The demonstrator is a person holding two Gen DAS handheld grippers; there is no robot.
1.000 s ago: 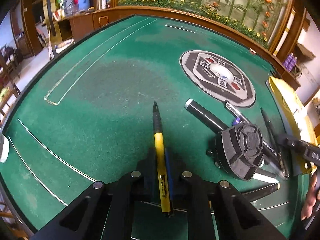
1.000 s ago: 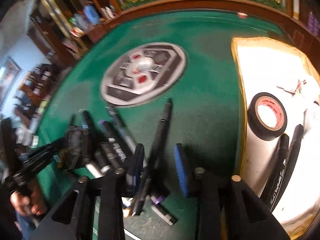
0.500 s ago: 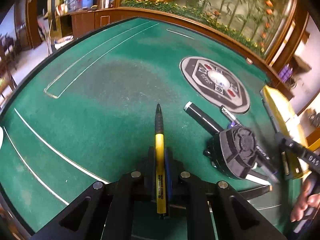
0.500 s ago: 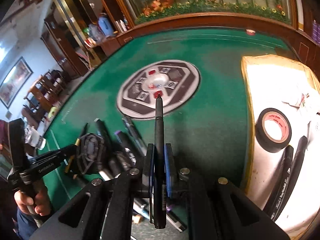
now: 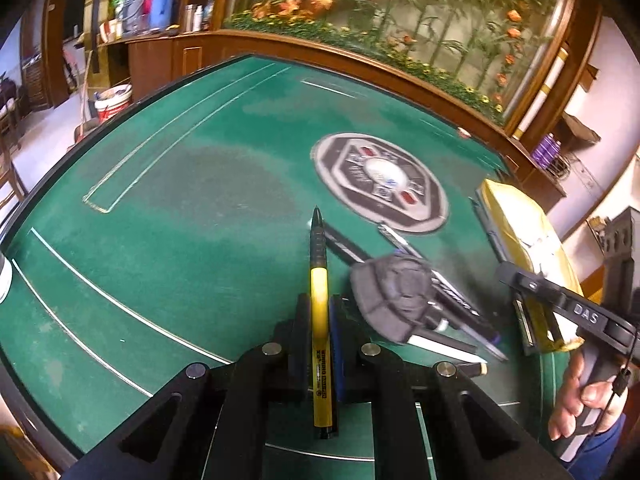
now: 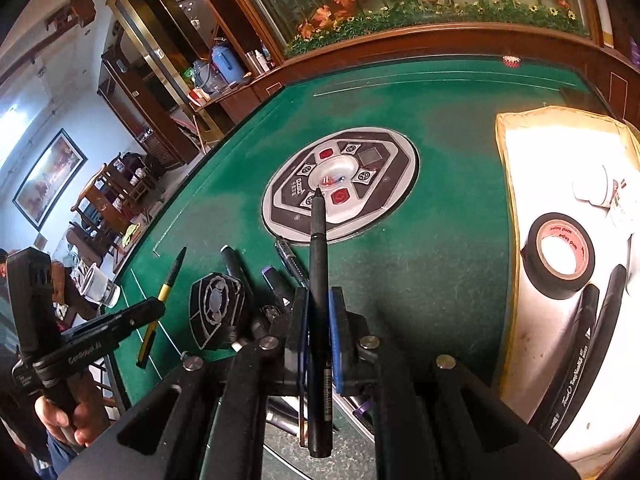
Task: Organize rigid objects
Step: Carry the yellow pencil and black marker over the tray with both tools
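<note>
Left wrist view: my left gripper (image 5: 319,322) clamps a yellow-and-black plastic pen (image 5: 319,312) at lower centre, above the green felt table (image 5: 168,216).

Right wrist view: my right gripper (image 6: 319,322), jaws just closing, pinches a slim black marker pen (image 6: 319,280) at centre, tip over the round grey control panel (image 6: 340,184).

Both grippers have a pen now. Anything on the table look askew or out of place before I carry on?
Only the leftover pile: pens and markers lie crisscrossed on the green felt, with a hexagonal black object propped tilted on them. No visible spill or damage.
</note>
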